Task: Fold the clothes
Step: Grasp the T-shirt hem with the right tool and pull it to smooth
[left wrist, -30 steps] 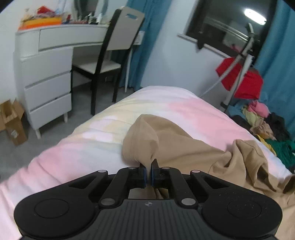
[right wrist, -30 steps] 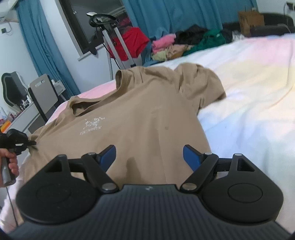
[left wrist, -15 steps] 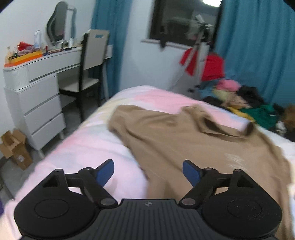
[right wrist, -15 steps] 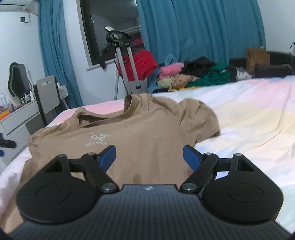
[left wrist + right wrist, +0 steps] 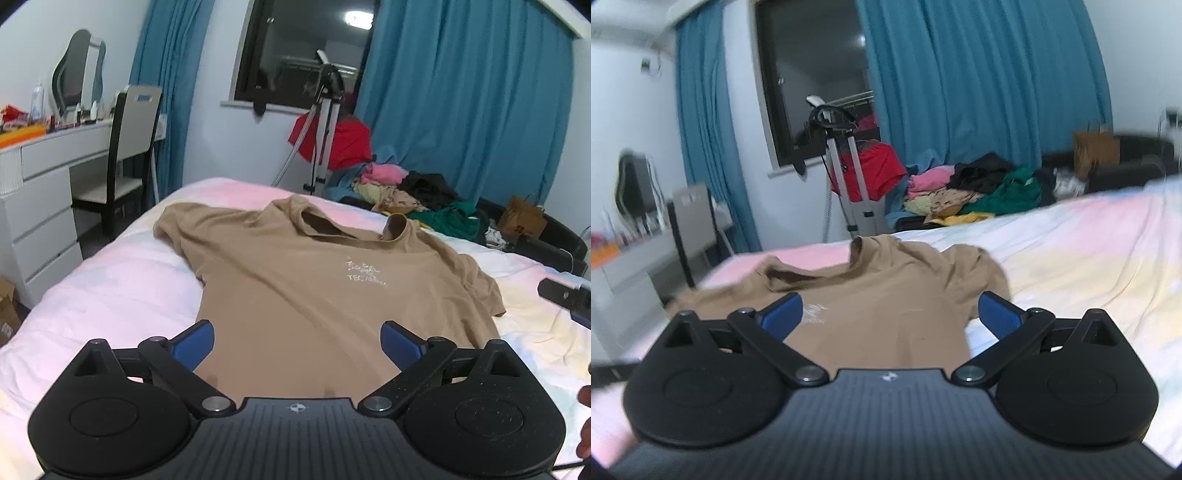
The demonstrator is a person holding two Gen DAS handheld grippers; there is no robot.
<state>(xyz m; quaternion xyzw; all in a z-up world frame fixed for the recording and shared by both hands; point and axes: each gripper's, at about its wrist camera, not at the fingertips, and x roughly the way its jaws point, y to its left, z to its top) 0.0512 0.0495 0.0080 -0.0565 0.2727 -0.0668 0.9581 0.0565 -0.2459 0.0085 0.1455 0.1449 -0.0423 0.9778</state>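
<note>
A tan T-shirt (image 5: 295, 273) with a small white chest print lies spread face up on the pastel bedspread (image 5: 122, 280), collar toward the far end. My left gripper (image 5: 297, 341) hovers over the shirt's lower part, its jaws opening wide, with nothing between the blue pads. In the right wrist view the same T-shirt (image 5: 886, 295) lies ahead, and my right gripper (image 5: 890, 310) hangs above its hem, jaws also opening, pressing on nothing. The right gripper's tip (image 5: 565, 295) shows at the right edge of the left wrist view.
A pile of coloured clothes (image 5: 417, 195) lies beyond the bed's far end, beside a garment steamer stand (image 5: 325, 122) draped in red cloth. A white dresser (image 5: 37, 206) and chair (image 5: 125, 147) stand at the left. Blue curtains (image 5: 979, 81) hang behind.
The left gripper let go of the shirt's sleeve, opened wide and swung right toward the shirt's hem. The right gripper rose and opened a little wider. The shirt now lies spread out.
</note>
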